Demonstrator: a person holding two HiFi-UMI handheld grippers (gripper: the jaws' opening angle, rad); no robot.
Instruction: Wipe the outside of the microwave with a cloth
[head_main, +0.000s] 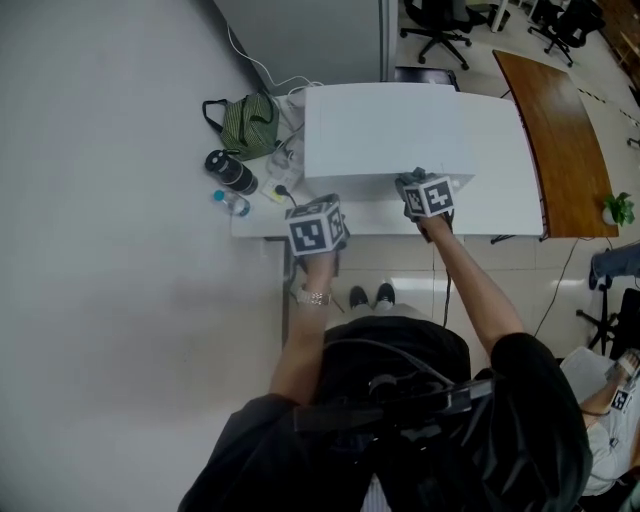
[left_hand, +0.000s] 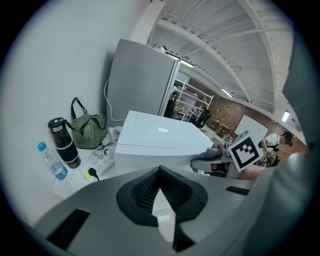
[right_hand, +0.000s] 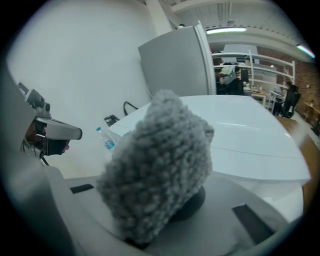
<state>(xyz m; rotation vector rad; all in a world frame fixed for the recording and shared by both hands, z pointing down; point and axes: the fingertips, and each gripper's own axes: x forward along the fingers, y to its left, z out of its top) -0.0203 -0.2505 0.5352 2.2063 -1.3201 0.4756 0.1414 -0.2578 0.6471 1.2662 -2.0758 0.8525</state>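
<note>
**Head view.** The white microwave (head_main: 385, 130) stands on a white table (head_main: 500, 205). Its long axis runs side to side, parallel to the table's near edge. The left gripper (head_main: 318, 226) hangs at the table's near edge, just short of the microwave's near left corner. The right gripper (head_main: 427, 192) is at the near face of the microwave, with a grey cloth (head_main: 412, 178) at its fingertips against that face. To the left of the left fingertips are a green striped bag (head_main: 248, 122), a black flask (head_main: 232, 172), a water bottle (head_main: 230, 203) and a power strip (head_main: 281, 192).

**Left gripper view.** The fingers (left_hand: 145, 192) are closed tip to tip, with nothing between them. The microwave (left_hand: 160, 142) lies straight beyond the fingertips, one corner turned toward them. The cloth (left_hand: 207, 159) lies to the right of the fingertips, on the microwave's near face.

**Right gripper view.** The fingers are clamped on the fluffy cloth (right_hand: 160, 170). The cloth stands up out of them, long axis along the fingers, and it covers their tips. The microwave's top (right_hand: 250, 132) spreads beyond and to the right of the fingertips. The left gripper (right_hand: 50, 132) is well to the left of them.
</note>
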